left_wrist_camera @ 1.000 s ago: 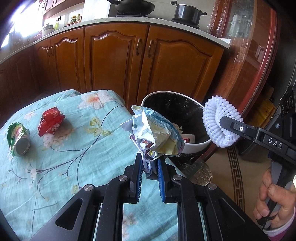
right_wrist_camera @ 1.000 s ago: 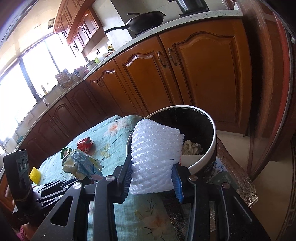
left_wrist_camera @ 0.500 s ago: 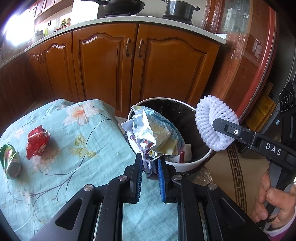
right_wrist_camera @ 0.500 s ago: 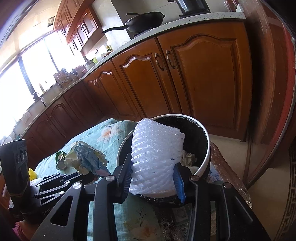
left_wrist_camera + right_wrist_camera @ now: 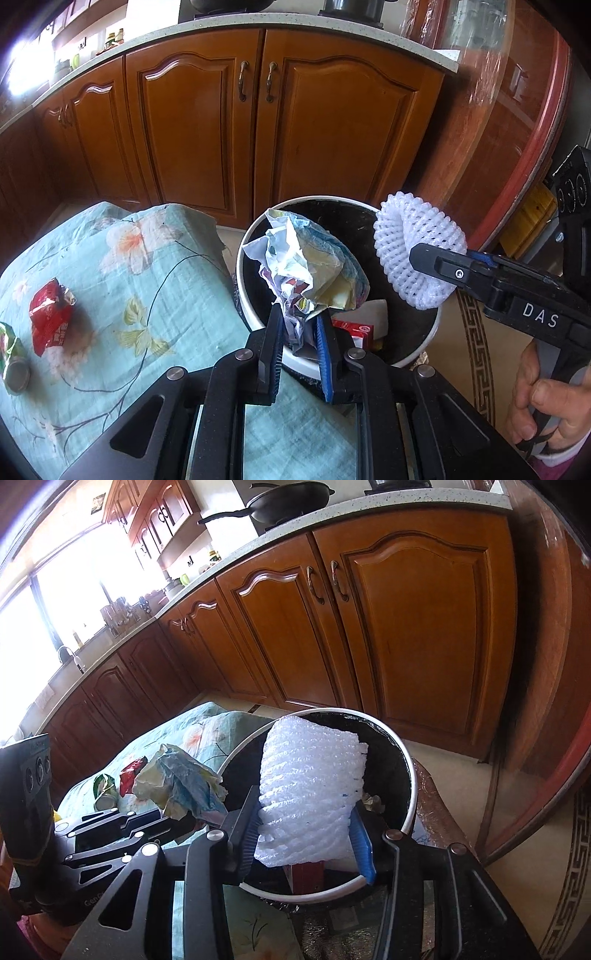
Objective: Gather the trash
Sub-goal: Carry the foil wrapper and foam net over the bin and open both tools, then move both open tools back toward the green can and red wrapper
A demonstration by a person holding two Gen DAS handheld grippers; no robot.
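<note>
The left gripper (image 5: 298, 328) is pinching the crumpled paper wad (image 5: 310, 273) by its lower stem, jaws nearly closed on it; the wad is creased, glossy in places, printed in pale blue, yellow and white. The right gripper (image 5: 306, 834) is clamping the white foam fruit net (image 5: 310, 794), a soft ribbed mesh sleeve bulging between jaws held about half apart.

Both pieces are hanging over the trash bin (image 5: 255, 317), a round white-rimmed pail with a black liner standing just off the near right corner of the table. Against the frames a second ago, both grippers are reaching farther forward: the bin is sitting larger and more centred beneath them, and the wad is now overlapping its rim.

On the floral teal tablecloth (image 5: 177, 295), toward its left edge, a crinkled red foil wrapper (image 5: 50, 321) is lying just beside a crushed green can (image 5: 13, 358).

The left view is showing a red-and-white carton (image 5: 354, 330) inside the bin and the person's hand (image 5: 546, 406) on the right gripper's handle. The right view alone is showing the sunlit window (image 5: 55, 590), the sink tap and what may be brownish scraps (image 5: 373, 801) inside the bin, though they are partly hidden.
</note>
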